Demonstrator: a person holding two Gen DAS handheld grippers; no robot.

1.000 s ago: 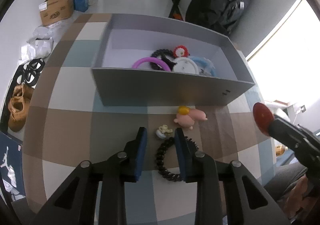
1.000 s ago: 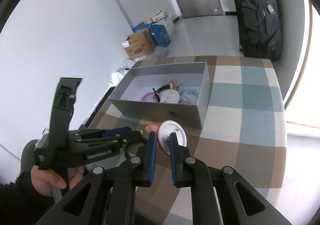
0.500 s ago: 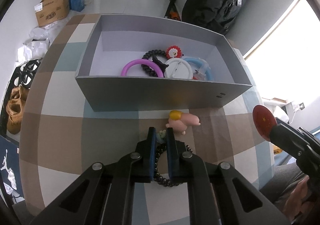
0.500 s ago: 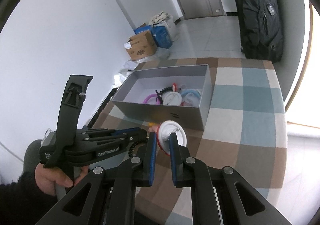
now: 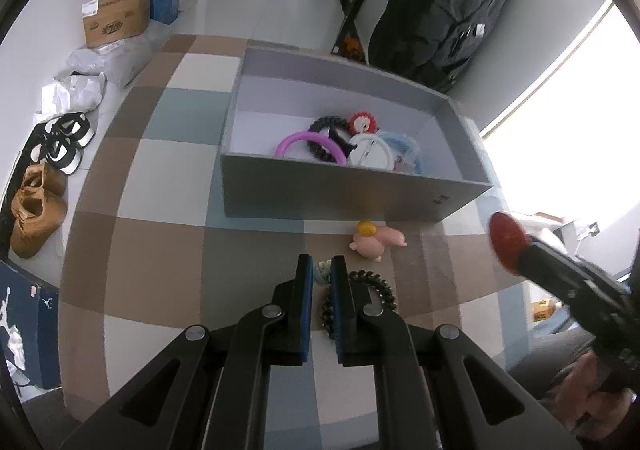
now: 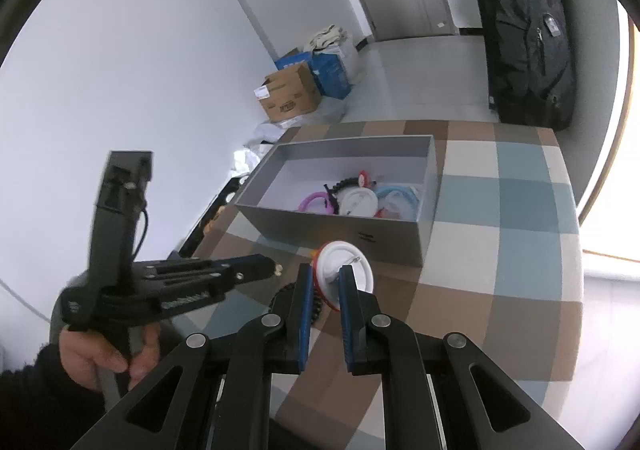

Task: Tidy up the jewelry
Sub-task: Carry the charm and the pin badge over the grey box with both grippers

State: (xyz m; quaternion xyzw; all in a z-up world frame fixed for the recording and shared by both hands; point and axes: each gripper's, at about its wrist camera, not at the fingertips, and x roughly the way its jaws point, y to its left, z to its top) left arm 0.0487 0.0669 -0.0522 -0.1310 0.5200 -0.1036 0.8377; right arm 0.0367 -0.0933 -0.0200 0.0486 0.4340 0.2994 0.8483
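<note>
A small pale charm (image 5: 322, 271) is being pinched between the blue pads of the left gripper (image 5: 321, 273), just above a checked tablecloth (image 5: 160, 250); its exact shape is hard to make out. A black coiled hair tie (image 5: 374, 286) is lying just right of those fingers, with a pink pig toy (image 5: 376, 241) beyond it. A round red-backed badge (image 6: 345, 267) is being clamped by the right gripper (image 6: 325, 280). A grey box (image 5: 344, 198) behind is holding about 5 ornaments.
</note>
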